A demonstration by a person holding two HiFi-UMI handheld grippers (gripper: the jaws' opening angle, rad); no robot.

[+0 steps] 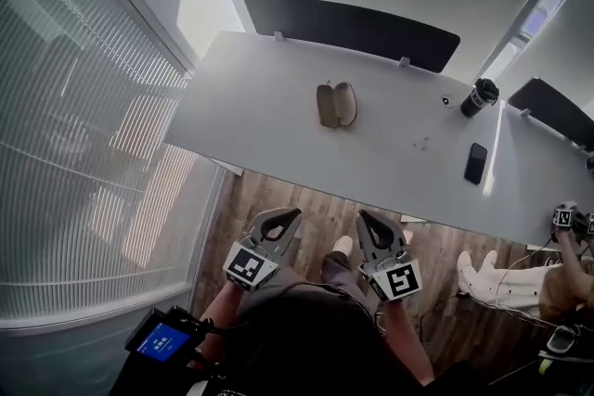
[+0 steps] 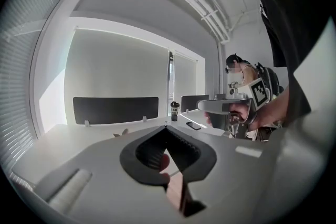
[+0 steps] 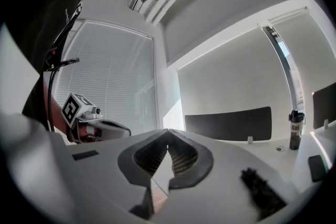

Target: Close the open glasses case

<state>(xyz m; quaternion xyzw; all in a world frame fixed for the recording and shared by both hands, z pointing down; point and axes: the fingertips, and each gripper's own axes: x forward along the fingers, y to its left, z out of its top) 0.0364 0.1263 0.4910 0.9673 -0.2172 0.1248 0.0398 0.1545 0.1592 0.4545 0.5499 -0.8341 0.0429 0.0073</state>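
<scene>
An open tan glasses case [image 1: 336,104] lies on the white table [image 1: 260,116], its two halves spread side by side, near the far middle. Both grippers hang well short of the table's near edge, over the person's lap and far from the case. My left gripper [image 1: 290,217] is shut with nothing in it; in the left gripper view its jaws [image 2: 165,127] meet at the tips. My right gripper [image 1: 364,218] is also shut and holds nothing; its jaws [image 3: 168,134] touch in the right gripper view. The case [image 2: 120,133] shows small beyond the left jaws.
A black tumbler [image 1: 480,96] and a dark phone [image 1: 475,163] lie on the table's right part. A dark divider panel [image 1: 353,28] lines the far edge. Blinds cover a glass wall [image 1: 83,125] on the left. Another person [image 1: 520,278] sits at the right.
</scene>
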